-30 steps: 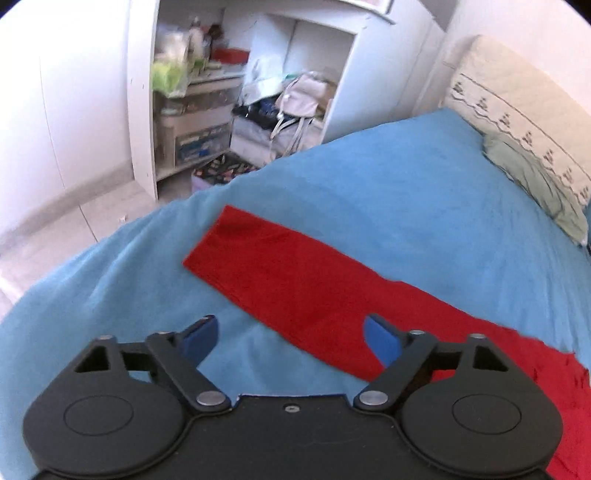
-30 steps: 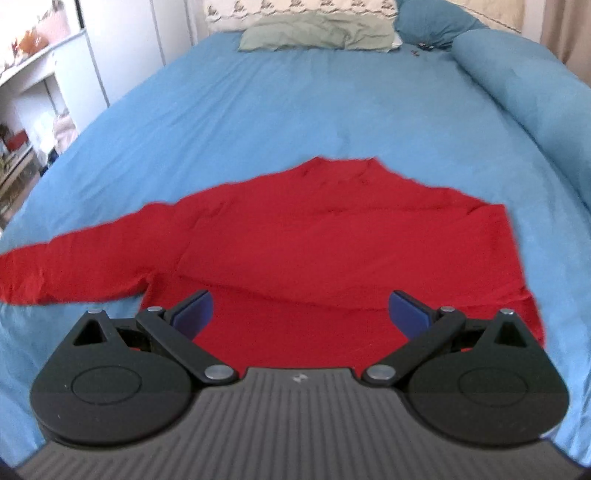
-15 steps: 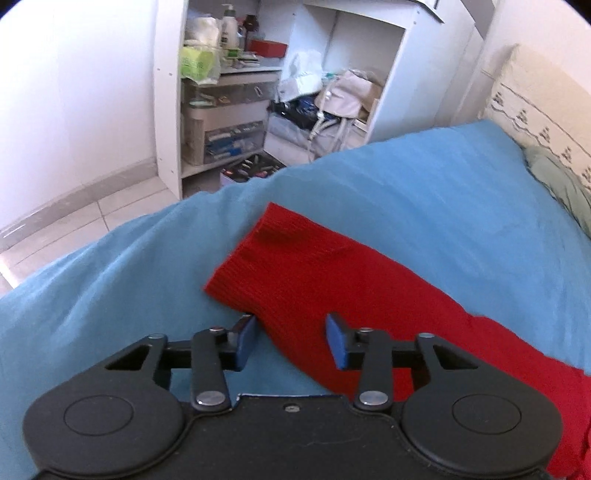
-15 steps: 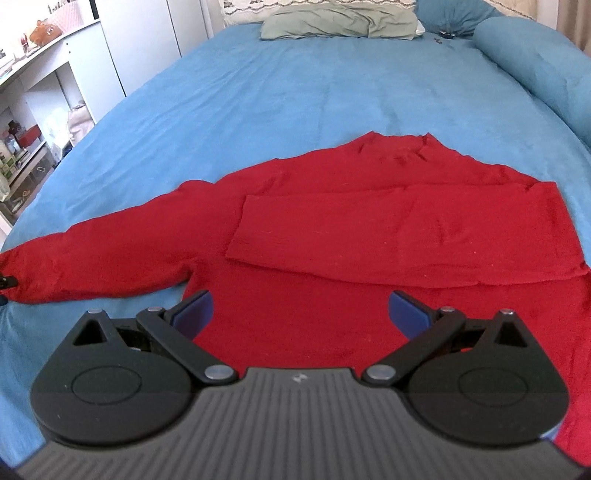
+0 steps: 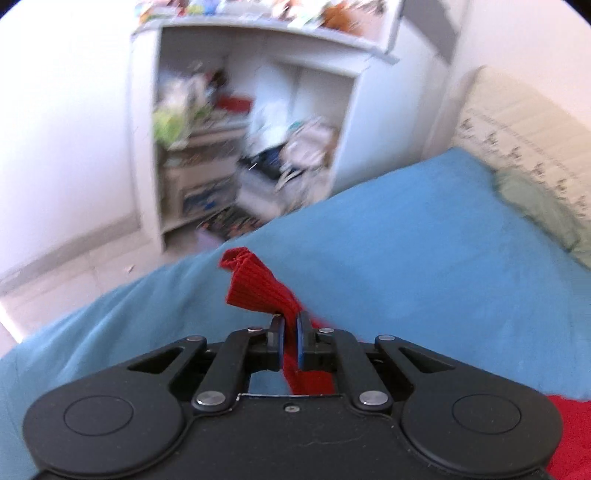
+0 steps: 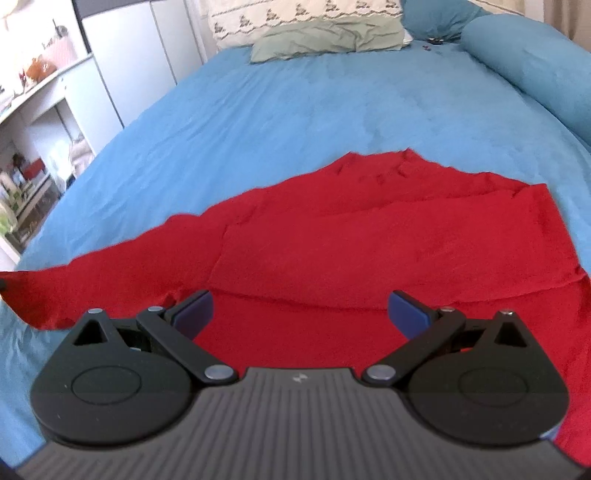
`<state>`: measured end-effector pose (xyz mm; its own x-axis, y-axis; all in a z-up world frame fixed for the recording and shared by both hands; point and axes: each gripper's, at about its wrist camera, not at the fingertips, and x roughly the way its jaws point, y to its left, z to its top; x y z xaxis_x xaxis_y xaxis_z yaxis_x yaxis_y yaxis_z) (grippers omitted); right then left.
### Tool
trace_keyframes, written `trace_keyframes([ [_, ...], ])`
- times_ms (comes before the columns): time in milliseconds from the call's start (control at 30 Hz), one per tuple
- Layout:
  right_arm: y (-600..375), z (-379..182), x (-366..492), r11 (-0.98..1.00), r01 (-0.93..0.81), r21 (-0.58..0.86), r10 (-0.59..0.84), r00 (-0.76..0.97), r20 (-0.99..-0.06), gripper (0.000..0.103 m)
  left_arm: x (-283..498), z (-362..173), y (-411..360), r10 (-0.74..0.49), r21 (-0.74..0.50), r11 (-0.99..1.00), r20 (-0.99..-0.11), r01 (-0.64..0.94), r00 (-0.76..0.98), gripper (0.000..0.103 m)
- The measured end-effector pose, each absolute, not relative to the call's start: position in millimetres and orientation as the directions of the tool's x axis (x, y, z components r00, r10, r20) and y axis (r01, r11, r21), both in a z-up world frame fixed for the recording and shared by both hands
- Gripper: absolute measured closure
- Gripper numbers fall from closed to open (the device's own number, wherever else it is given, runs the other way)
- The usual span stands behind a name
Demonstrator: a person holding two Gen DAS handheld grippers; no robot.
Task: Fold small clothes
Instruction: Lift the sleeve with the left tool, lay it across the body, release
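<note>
Red sweater (image 6: 369,251) is lying spread on the blue bedspread (image 6: 295,110), body near the right gripper, collar pointing toward the far pillows. One sleeve is lying folded across the chest, its end reaching the left part of the body. Other sleeve (image 6: 92,284) is stretching out to the left, toward the bed's left edge.

Left gripper (image 5: 290,332) is pinching that sleeve near the cuff (image 5: 255,284): blue pads (image 5: 301,339) are pressing together with ribbed red knit between them. Cuff is sticking up and forward past the fingertips, bunched and lifted off the bedspread. More red fabric is trailing down under the gripper toward the near right. Left wrist view is blurring, so background detail is soft.

Right gripper (image 6: 301,314) is hanging above the lower part of the sweater, jaws standing wide apart, nothing between them. Blue pads (image 6: 194,310) are sitting over red fabric; cannot tell whether they are touching it.

Green pillow (image 6: 325,37) is resting at the far end of the bed, against a cream embroidered pillow (image 6: 295,14). Blue bolster (image 6: 535,62) is running along the far right side. White shelf unit (image 5: 243,129) is standing on the left beyond the bed edge, cluttered with boxes and bags.
</note>
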<state>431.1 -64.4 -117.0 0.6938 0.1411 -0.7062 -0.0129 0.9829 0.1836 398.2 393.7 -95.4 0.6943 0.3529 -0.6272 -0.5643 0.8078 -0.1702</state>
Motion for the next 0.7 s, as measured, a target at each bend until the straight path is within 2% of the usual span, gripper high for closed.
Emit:
trace_keyframes([
  [133,-91,-103,430,0.984,-0.014,0.178,0.134,0.716,-0.685,0.000,415,-52,327,0.287,-0.161,0.881,-0.568,-0.446,0.771,0.097],
  [267,-129,-88,429,0.983,0.017,0.185,0.113,0.736,-0.668,0.000,430,-15,234,0.172,-0.140,0.952,-0.492,-0.272,0.853,0.097],
  [367,-164,-78,428,0.979,0.046,0.200,0.100,0.746,-0.659,0.000,443,-4,162,0.072,-0.137,0.979,-0.470,-0.153,0.880,0.097],
  [533,-229,-70,422,0.970,0.092,0.227,0.081,0.757,-0.649,0.000,460,-20,43,-0.086,-0.128,0.991,-0.495,0.025,0.865,0.097],
  [700,-289,-82,413,0.956,0.143,0.257,0.063,0.755,-0.652,0.000,470,-77,-55,-0.192,-0.119,0.981,-0.603,0.150,0.774,0.097],
])
